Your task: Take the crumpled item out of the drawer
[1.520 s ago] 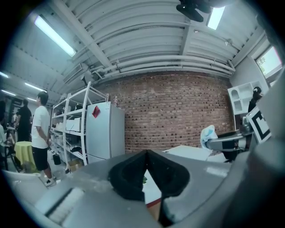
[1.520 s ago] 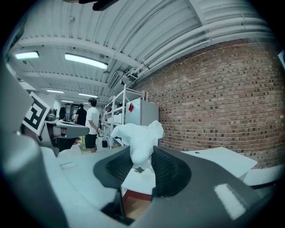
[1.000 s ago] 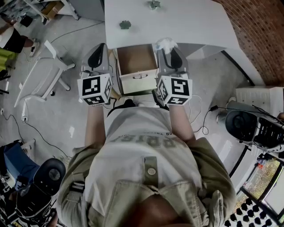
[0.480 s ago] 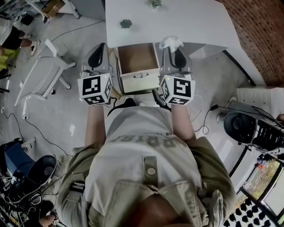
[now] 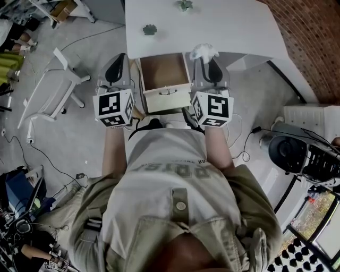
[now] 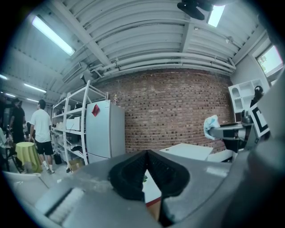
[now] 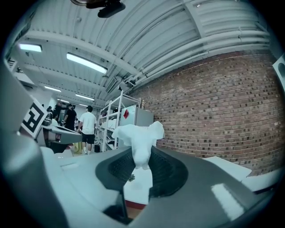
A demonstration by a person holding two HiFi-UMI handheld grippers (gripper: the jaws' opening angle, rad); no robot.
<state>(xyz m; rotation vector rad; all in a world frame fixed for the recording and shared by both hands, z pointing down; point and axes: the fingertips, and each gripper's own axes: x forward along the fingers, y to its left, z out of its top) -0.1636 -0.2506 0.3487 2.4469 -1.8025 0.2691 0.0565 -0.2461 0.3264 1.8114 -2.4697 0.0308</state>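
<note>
The drawer [image 5: 166, 98] of the white desk [image 5: 223, 26] stands pulled out, its brown floor bare. A crumpled white item [image 5: 203, 51] sticks out of my right gripper [image 5: 204, 57], which is shut on it to the right of the drawer, over the desk's front edge. In the right gripper view the crumpled item [image 7: 139, 142] is pinched between the dark pads [image 7: 165, 171] and bulges above them. My left gripper [image 5: 118, 66] hangs level left of the drawer, shut and empty; its pads [image 6: 133, 171] meet in the left gripper view, where the item [image 6: 211, 127] shows at right.
Two small green objects [image 5: 150, 29] [image 5: 185, 5] lie on the desk top. A white frame [image 5: 56, 87] stands on the floor at left. A black round device [image 5: 289, 151] and cables sit on the floor at right. People stand by shelves [image 7: 89, 129] in the distance.
The right gripper has shifted slightly forward and right with the crumpled item, from the drawer's right edge to over the desk's front edge. The left gripper has not moved.
</note>
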